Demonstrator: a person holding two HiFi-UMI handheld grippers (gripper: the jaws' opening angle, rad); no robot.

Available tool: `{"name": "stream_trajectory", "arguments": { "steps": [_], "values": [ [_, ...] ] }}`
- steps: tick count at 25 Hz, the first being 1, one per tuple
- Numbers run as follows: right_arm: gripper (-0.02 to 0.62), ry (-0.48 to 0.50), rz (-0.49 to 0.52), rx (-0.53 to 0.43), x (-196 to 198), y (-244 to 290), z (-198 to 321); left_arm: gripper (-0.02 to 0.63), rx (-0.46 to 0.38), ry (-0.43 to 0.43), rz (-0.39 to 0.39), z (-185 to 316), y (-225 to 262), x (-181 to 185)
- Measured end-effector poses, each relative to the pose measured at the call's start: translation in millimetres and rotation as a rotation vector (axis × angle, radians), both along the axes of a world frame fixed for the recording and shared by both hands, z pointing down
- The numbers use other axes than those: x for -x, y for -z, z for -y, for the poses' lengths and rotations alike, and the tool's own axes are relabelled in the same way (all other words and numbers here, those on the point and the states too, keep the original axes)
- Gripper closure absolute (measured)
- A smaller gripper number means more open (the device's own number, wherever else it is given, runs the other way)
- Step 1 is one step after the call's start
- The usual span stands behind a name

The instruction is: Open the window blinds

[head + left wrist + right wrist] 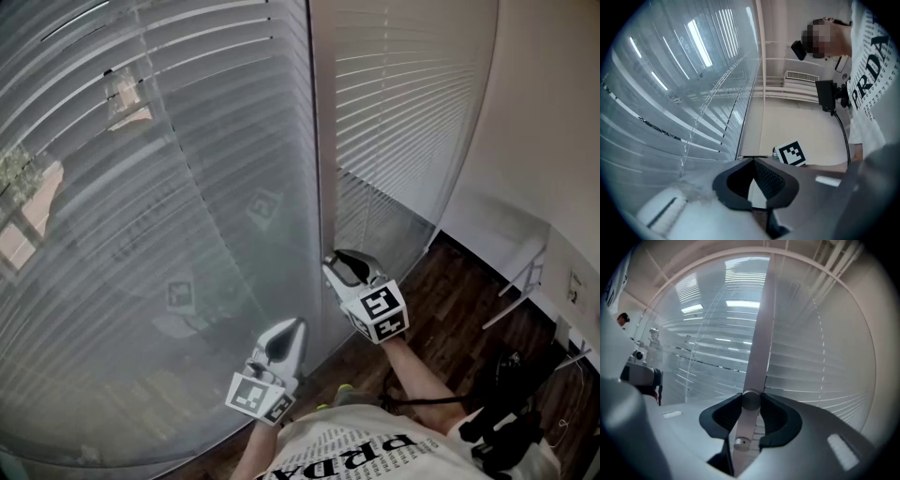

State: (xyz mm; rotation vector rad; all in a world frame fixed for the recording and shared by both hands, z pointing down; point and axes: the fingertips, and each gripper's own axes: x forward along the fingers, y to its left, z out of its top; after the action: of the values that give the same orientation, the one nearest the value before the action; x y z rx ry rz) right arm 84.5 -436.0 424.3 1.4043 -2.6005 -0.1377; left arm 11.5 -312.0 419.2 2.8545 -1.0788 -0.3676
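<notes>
Right forearm reaches forward; right tool roughly level, aimed at vertical frame between two panes. Right tool clamped on round metal knob on that frame, pads touching both its sides. Left tool lower, just left of frame, tip toward glass; jaws together, nothing between. Blinds lowered over both panes, slats horizontal. Wood floor below.

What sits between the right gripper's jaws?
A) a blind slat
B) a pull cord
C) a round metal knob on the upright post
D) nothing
C: the right gripper view shows the right gripper clamped on the round knob of the upright post.
</notes>
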Motion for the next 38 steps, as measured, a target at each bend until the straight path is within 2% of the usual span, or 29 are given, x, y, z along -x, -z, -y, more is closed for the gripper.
{"name": "stream_trajectory", "arguments": {
  "steps": [6,10,18,21,26,29,34,38],
  "values": [
    [0.471,0.019,0.169,0.068,-2,0,1,0.615,0.002,-0.002,-0.003,0,1,-1],
    [0.471,0.019,0.228,0.089,-3,1,2,0.615,0.004,0.002,-0.005,1,0,1],
    [0.469,0.026,0.414,0.148,-4,1,3,0.615,0.003,0.007,-0.004,1,0,3],
    [0.469,0.024,0.434,0.154,-4,1,2,0.615,0.002,0.007,-0.003,0,0,3],
    [0.469,0.023,0.410,0.144,-4,1,2,0.615,0.006,0.004,-0.004,0,0,2],
    [0.468,0.017,0.327,0.119,-4,2,2,0.615,0.005,0.006,-0.003,0,0,2],
    [0.466,0.014,-0.073,-0.024,2,9,-5,0.615,0.001,0.014,-0.004,1,2,4],
    [0.462,0.042,-0.339,-0.132,9,11,-12,0.615,-0.001,0.016,-0.003,3,3,4]
  ]
}}
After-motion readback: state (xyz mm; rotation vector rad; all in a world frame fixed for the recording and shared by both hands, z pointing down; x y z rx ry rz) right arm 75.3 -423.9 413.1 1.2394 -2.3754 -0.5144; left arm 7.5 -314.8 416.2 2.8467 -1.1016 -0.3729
